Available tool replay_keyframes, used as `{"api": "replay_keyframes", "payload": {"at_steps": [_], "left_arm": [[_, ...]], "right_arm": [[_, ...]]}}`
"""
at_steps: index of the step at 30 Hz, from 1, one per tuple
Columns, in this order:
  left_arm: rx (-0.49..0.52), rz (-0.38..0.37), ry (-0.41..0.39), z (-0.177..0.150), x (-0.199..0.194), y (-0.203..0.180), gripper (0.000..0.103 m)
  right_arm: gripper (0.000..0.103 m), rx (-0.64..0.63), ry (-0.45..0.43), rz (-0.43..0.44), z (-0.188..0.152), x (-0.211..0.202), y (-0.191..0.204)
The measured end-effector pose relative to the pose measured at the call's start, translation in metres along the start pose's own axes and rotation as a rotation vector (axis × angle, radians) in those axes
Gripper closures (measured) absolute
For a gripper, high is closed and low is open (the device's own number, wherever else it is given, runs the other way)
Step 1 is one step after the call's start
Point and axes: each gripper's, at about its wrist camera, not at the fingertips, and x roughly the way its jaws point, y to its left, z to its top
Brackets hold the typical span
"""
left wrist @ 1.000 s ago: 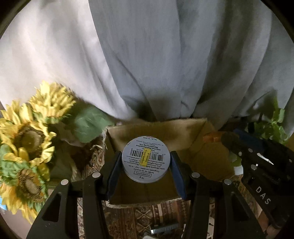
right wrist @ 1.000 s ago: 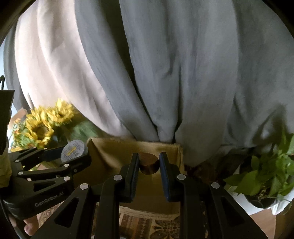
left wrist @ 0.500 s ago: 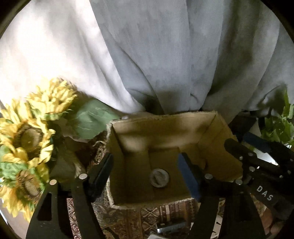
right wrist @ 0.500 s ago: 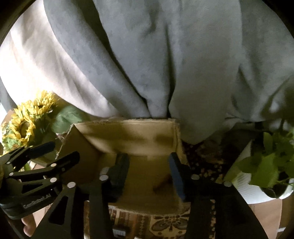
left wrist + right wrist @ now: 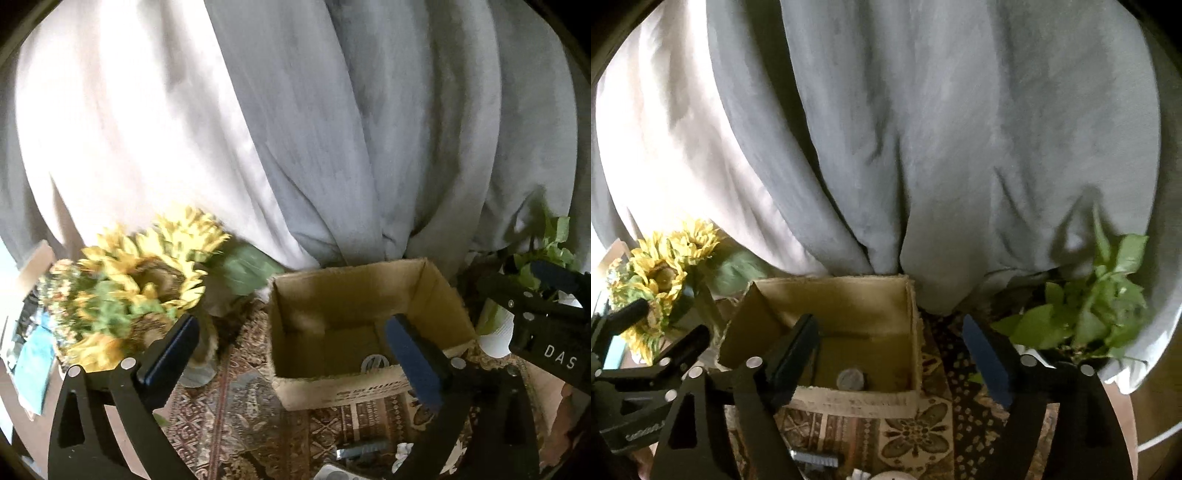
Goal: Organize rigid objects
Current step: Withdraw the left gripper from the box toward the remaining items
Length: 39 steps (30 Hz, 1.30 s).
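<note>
Nearest the cameras, the left gripper (image 5: 295, 354) has its jaws opening, already spread wide, with nothing between the pads. The right gripper (image 5: 897, 350) also has its jaws opening and holds nothing. Both hang above the near edge of the open brown cardboard box (image 5: 912, 332), which stands on the counter under a patterned brown woven cloth (image 5: 916, 432).

On the box floor, close to the near wall, lies the small round grey metal tin (image 5: 851, 379), flat side up; the left view shows it in the same place (image 5: 375, 363). Judgement: the tin is rigid and light, with smooth, likely slippery faces. The sound hold is across its round rim, jaws set on opposite sides. The box walls are thin card and would flex if bumped.

Some small items at the lower frame edge are too blurred to identify.

Beyond the box stand yellow artificial sunflowers (image 5: 147, 269) to the left and a green leafy potted plant (image 5: 1089, 314) to the right. A grey draped curtain (image 5: 923, 129) hangs behind.
</note>
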Motion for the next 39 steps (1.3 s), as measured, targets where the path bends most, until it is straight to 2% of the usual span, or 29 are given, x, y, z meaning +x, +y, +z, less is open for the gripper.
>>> {"api": "replay_keyframes", "payload": {"at_steps": [7,26,30,39], "left_arm": [[0.006,0.020,-0.057,-0.020,-0.037,0.004,0.000],[0.048,0.068,-0.223,-0.090,-0.105,-0.003,0.000],[0.061,0.059,-0.212,-0.106,-0.109,-0.005,0.000],[0.076,0.005,-0.103,-0.146,-0.099,-0.008,0.000]], "right_arm": [[0.011,-0.029,-0.051,0.004,-0.018,-0.032,0.000],[0.003,-0.091,-0.184,0.020,-0.080,-0.100,0.014],[0.003,-0.098,-0.182,0.035,-0.096,-0.108,0.017],[0.003,-0.125,-0.122,0.053,-0.130,-0.104,0.021]]}}
